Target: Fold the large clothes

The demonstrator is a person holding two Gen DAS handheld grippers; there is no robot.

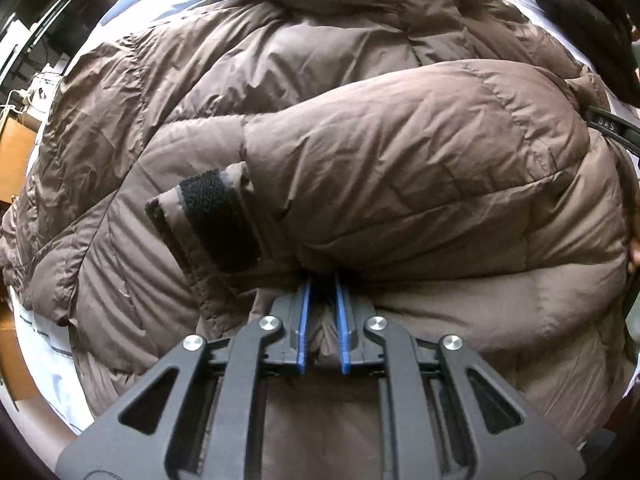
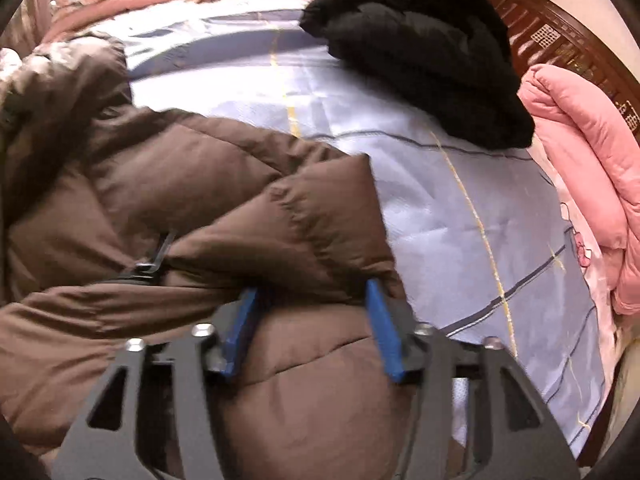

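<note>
Bed (image 2: pixel 460 208): brown puffer jacket (image 1: pixel 360 160) sprawls across it | my left tool (image 1: pixel 322 280) clamps fabric under the folded sleeve (image 1: pixel 400 152), whose long axis runs crosswise ahead | my right tool (image 2: pixel 312 292), jaws apart, straddles the jacket's edge, nearer the bare sheet.

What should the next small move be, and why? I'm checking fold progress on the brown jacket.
Probably close the right gripper on the jacket edge it straddles. Its jaws stand wide around a puffy fold, not pinching it, while the left gripper is already nearly shut on fabric beneath the sleeve lying across the body. Both sides likely need a hold before lifting.
</note>
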